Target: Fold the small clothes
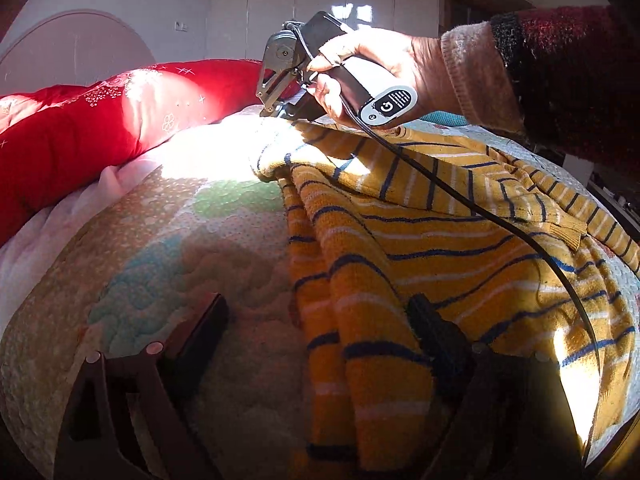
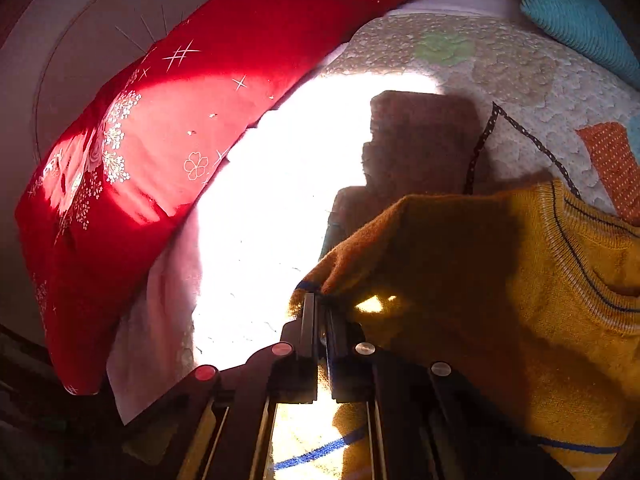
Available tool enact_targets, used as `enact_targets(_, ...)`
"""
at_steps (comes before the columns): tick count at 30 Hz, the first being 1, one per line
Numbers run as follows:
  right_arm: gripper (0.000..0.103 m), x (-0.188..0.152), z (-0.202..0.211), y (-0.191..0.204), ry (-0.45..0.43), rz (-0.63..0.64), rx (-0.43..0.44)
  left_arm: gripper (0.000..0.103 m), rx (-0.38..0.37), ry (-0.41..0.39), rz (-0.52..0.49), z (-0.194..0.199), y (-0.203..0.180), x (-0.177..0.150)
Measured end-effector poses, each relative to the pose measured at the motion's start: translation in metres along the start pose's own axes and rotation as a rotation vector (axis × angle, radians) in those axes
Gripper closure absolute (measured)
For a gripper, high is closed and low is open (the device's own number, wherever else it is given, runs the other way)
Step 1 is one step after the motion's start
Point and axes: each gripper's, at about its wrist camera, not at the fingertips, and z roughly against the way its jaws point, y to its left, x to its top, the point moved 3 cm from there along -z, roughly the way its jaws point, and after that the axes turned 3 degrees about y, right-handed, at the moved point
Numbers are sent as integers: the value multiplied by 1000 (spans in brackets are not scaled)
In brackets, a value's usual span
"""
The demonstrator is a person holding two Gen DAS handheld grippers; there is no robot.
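On the quilted pastel bed [image 1: 168, 248], glare hides fabric ahead of the right claw [image 2: 320, 312], clamped on the mustard striped knit sweater [image 1: 420, 240]; the left claw [image 1: 320, 320] gapes, red satin pillow [image 1: 100, 128] beyond.

Sunlit quilted bed [image 1: 168, 280], white wall [image 1: 224, 4]

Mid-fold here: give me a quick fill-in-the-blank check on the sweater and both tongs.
1. The right tongs are ____ on the striped sweater.
2. The left tongs stand ____, one finger over the sweater's edge.
3. Beyond the patchwork quilt lies a ____ pillow.

Missing words: shut; open; red
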Motion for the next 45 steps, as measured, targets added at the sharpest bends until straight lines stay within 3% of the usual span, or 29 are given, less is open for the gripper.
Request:
enact_targets(3,98,21,5,17,-42,96,-153,12,-2,-1,1,0,0,0)
enact_targets(7,98,43,2,24,-111,207,-441,11,-1,-2,0,0,-1,0)
enact_targets(8,98,44,1,22,-106,210,-469,11,-1,-2,-1,0,-1,0)
enact_targets(10,95,43,9,19,-101,178,-432,11,-3,-3,-2,0,-1,0)
enact_targets(12,83,33,31,12,-113,149,-381,11,-2,-5,-4,1,-2,-1)
enact_targets(14,61,16,64,-2,-121,142,-382,11,0,-7,-4,1,-2,-1)
enact_targets(17,57,-29,119,-33,-130,96,-386,11,8,-12,-5,1,-2,-1)
enact_targets(22,53,-123,188,-115,-112,-88,-393,10,21,-9,0,1,-3,0)
enact_targets(24,53,-158,197,-138,-101,-138,-394,10,28,-12,1,2,-3,-1)
enact_targets(26,53,-189,200,-151,-100,-176,-343,10,38,-19,2,2,-4,-2)
enact_targets(30,53,-226,183,-142,-72,-150,-244,8,59,-37,-1,4,-5,-4)
enact_targets(34,55,-244,150,-129,-10,-69,-296,7,65,-45,-2,5,-5,-6)
enact_targets(35,79,-244,150,-125,-21,-46,-313,7,66,-46,-3,5,-5,-5)
enact_targets(36,90,-243,154,-120,-32,-26,-309,7,66,-47,-3,6,-5,-6)
enact_targets(42,94,-213,224,-96,-208,39,-413,6,64,-46,-2,5,-4,-5)
enact_targets(45,94,-189,242,-114,-264,14,-586,6,63,-42,-2,5,-4,-5)
